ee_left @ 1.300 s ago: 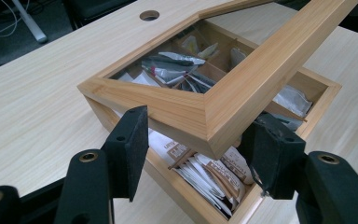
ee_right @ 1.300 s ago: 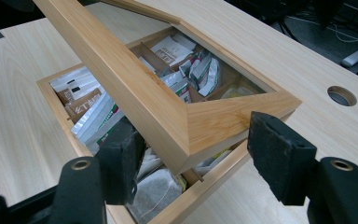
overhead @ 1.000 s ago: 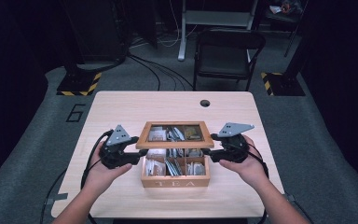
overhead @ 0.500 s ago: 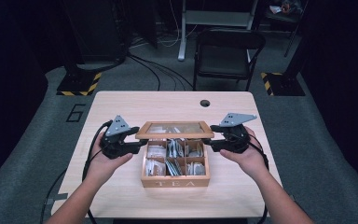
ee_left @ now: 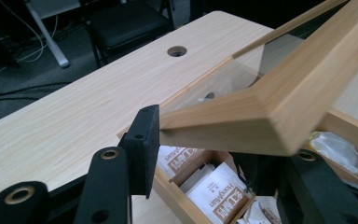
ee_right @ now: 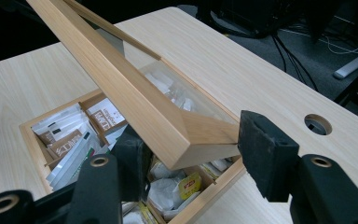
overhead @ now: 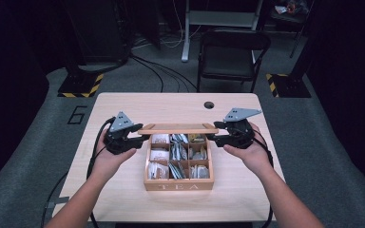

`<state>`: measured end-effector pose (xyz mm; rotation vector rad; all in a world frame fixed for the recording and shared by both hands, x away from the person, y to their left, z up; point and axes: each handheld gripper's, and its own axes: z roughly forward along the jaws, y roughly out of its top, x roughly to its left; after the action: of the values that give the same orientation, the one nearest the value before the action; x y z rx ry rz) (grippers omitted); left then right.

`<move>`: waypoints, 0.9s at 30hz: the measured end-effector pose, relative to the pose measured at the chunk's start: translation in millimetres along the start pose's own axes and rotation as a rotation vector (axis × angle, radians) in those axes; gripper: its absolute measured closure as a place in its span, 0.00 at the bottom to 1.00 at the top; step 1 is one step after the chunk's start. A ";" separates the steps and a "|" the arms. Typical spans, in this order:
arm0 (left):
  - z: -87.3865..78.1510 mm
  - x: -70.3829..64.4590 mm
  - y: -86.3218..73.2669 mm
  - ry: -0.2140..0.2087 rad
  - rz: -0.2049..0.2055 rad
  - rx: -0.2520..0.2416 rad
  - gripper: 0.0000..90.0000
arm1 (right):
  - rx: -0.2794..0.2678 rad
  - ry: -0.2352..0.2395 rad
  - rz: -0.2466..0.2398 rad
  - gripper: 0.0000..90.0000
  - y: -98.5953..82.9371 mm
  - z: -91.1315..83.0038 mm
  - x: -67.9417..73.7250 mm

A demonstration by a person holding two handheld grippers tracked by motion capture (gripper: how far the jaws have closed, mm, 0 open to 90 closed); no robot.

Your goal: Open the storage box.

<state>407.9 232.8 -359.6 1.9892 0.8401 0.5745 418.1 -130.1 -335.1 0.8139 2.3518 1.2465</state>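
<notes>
High view: lid (overhead: 177, 128) was raised roughly halfway over tea box (overhead: 178, 184) on tabletop (overhead: 123, 107); left gripper (overhead: 140, 138) & right gripper (overhead: 212, 137) jaws each clamped a lid corner; full opening still left.

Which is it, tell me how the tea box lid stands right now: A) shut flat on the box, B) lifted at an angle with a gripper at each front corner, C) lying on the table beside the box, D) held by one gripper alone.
B: the lid is raised over the open tea box, with the left gripper and right gripper at its corners.
</notes>
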 end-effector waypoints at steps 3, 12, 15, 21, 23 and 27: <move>5.3 3.1 -1.8 0.017 0.004 0.025 0.61 | -0.003 0.000 0.002 0.52 1.9 0.6 -2.1; 17.2 9.5 -4.6 0.034 -0.008 -0.001 0.60 | 0.002 -0.002 0.003 0.54 4.3 3.5 -6.8; 20.6 10.1 -5.0 0.040 -0.002 0.002 0.62 | 0.002 -0.004 0.010 0.54 4.5 5.1 -8.1; 24.4 13.4 -4.4 0.040 -0.006 -0.004 0.65 | -0.008 -0.001 0.031 0.54 5.8 6.8 -12.0; 24.7 14.3 -3.9 0.038 -0.011 -0.005 0.65 | -0.015 -0.001 0.038 0.54 6.0 7.7 -13.1; 24.6 15.4 -2.6 0.032 -0.010 0.003 0.66 | -0.028 0.006 0.055 0.53 4.8 9.4 -15.1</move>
<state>433.7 231.8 -373.2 1.9822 0.8712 0.6011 436.5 -131.5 -335.6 0.8726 2.3261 1.3022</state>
